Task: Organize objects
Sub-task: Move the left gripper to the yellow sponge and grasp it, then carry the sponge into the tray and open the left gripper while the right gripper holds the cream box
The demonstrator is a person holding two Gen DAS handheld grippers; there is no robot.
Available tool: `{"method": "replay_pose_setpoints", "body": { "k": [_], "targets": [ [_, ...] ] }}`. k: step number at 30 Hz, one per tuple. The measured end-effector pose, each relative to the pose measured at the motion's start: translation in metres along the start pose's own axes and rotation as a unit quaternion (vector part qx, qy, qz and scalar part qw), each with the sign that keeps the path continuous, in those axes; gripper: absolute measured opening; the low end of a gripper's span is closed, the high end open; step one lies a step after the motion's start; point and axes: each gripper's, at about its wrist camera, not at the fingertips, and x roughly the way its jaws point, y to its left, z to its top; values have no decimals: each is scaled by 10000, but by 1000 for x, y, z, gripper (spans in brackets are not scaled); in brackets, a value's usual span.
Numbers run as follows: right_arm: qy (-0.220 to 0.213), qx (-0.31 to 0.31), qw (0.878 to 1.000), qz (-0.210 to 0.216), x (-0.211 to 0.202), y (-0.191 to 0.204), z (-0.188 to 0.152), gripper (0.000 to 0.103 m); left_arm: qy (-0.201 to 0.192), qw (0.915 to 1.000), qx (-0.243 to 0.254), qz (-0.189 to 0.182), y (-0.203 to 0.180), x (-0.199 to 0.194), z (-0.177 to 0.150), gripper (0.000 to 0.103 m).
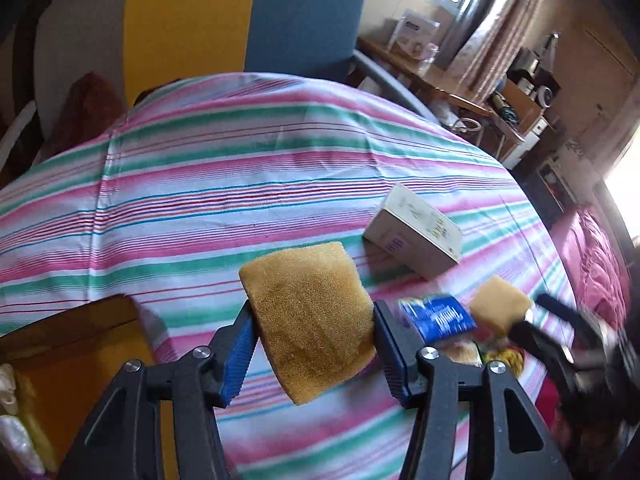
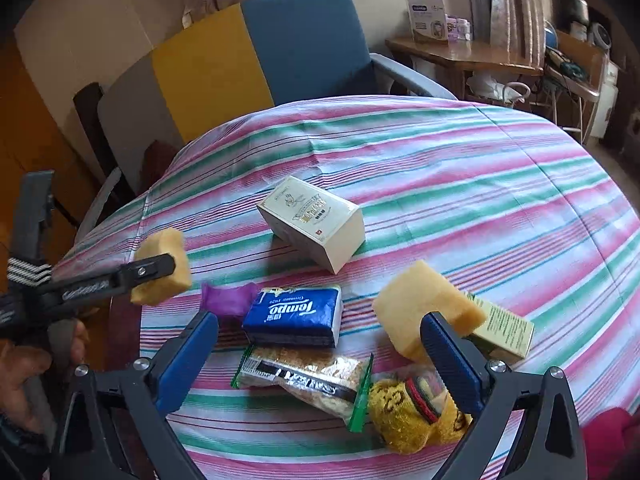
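Left jaws clamp a sponge [image 1: 310, 320]; right jaws gape above tissues [image 2: 294, 314].

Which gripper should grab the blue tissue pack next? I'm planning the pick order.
Right. The right gripper is open and hangs right over the blue tissue pack, which sits between its fingers. The left gripper is shut on a yellow sponge, off to the side.

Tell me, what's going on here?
A person works over a striped tablecloth with tongs in each hand. The left tongs are shut on a yellow foam sponge, held above the cloth. The right tongs are open over a blue tissue pack, with a second yellow foam sponge by their right finger.
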Motion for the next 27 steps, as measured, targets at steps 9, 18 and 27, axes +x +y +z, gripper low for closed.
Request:
{"method": "replay_pose_setpoints", "body": {
  "k": [9,18,27],
  "targets": [
    [504,-1584,9842,-613,79,30,66,102,-255,9987,54,-435,15,-59,-44,56],
    [1046,-1954,9716,-826,138,47,77,67,-388,9969,-590,-338,72,-106,-93,57],
    [515,-1746,9785,-967,92,59,78,53,-643,9854,-1556,261,149,-149,-144,57]
  ]
}}
